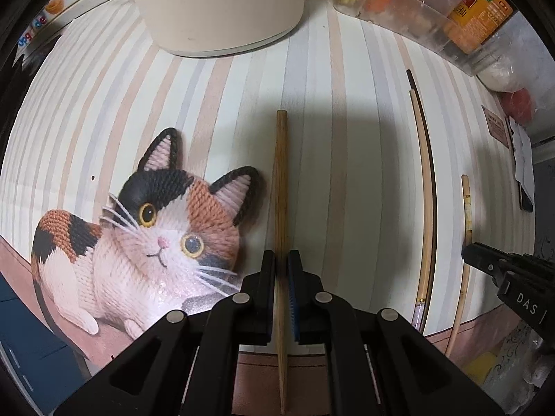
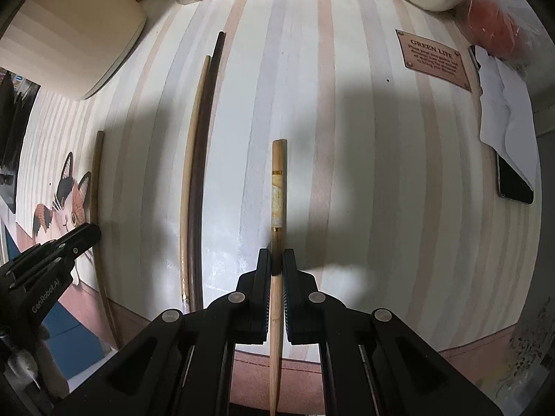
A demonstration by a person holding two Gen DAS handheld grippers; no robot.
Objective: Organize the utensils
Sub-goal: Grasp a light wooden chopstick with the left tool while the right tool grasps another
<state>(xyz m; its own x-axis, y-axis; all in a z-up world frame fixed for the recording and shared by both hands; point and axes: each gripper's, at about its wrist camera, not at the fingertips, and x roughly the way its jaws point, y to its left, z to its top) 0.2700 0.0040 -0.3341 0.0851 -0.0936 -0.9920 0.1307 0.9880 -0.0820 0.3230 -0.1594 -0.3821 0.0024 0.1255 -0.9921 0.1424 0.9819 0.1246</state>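
My left gripper (image 1: 281, 260) is shut on a plain brown wooden chopstick (image 1: 281, 180) that points away from me over the striped mat. My right gripper (image 2: 276, 260) is shut on a lighter chopstick with a gold-banded patterned end (image 2: 278, 190). Between the two, a pale chopstick (image 2: 194, 159) and a dark chopstick (image 2: 210, 131) lie side by side on the mat; they also show in the left wrist view (image 1: 425, 187). The right gripper appears at the right edge of the left wrist view (image 1: 485, 260), and the left gripper at the left of the right wrist view (image 2: 83, 239).
A cream cylindrical container (image 1: 215, 3) stands at the back. A clear bin of packets and bottles (image 1: 433, 14) lines the far edge. A phone under white paper (image 2: 510, 166) and bagged items (image 2: 485, 20) sit at the right. A cat picture (image 1: 145, 242) marks the mat's left.
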